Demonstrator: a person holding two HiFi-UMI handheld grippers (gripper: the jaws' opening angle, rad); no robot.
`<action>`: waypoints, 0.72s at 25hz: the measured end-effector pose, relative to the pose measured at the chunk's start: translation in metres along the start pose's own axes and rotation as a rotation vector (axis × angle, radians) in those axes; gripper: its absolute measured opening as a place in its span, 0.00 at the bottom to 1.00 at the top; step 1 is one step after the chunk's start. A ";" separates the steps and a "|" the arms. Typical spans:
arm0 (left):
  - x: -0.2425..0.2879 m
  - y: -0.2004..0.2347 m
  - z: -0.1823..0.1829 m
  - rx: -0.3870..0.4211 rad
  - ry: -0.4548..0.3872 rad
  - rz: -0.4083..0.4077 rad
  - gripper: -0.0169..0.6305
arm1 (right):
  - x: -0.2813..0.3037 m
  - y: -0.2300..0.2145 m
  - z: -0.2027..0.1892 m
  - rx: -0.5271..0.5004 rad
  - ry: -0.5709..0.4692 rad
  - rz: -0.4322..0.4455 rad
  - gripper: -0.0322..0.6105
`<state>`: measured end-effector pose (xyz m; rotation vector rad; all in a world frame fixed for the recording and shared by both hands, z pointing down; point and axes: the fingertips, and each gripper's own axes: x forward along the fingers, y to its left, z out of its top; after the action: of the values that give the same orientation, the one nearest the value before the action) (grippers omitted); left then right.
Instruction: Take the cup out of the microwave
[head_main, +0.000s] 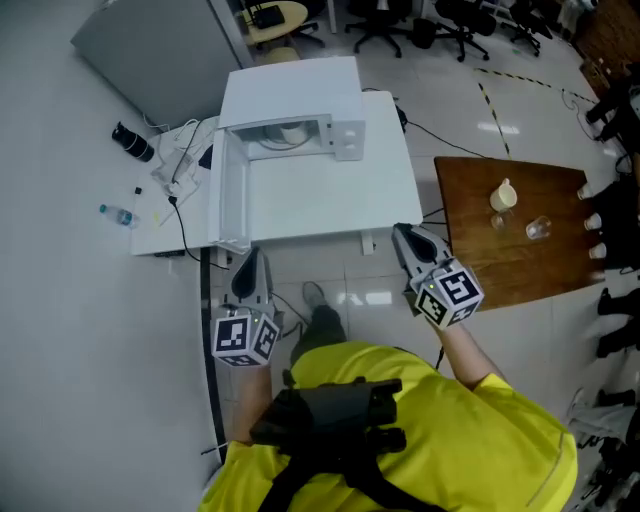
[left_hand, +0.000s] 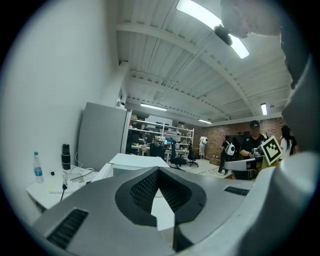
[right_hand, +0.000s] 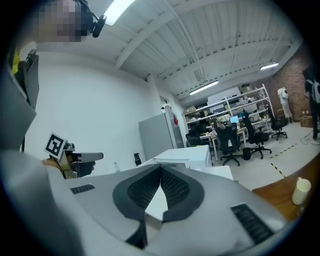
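We are holding the left gripper (head_main: 250, 266) and right gripper (head_main: 406, 240) clenched, empty, near the open microwave (head_main: 300, 92).

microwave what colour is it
White; the microwave shows best in the head view.

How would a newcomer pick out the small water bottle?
Find the white microwave. On the white tabletop left of it, past the cables, stands the water bottle. It is clear with a blue cap, unlike the black cylinder nearby.
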<state>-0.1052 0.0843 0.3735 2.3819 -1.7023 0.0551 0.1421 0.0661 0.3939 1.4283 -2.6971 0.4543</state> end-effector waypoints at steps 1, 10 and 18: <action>0.013 0.016 0.007 0.004 0.000 -0.009 0.02 | 0.028 0.006 0.006 -0.006 0.001 0.010 0.06; 0.092 0.120 0.025 0.000 0.055 -0.050 0.02 | 0.203 0.041 0.026 -0.047 0.018 0.037 0.06; 0.152 0.144 -0.005 -0.016 0.127 -0.071 0.02 | 0.301 0.000 -0.041 -0.008 0.101 0.018 0.44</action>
<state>-0.1895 -0.1008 0.4238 2.3701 -1.5555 0.1761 -0.0330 -0.1634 0.4891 1.3421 -2.6316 0.5023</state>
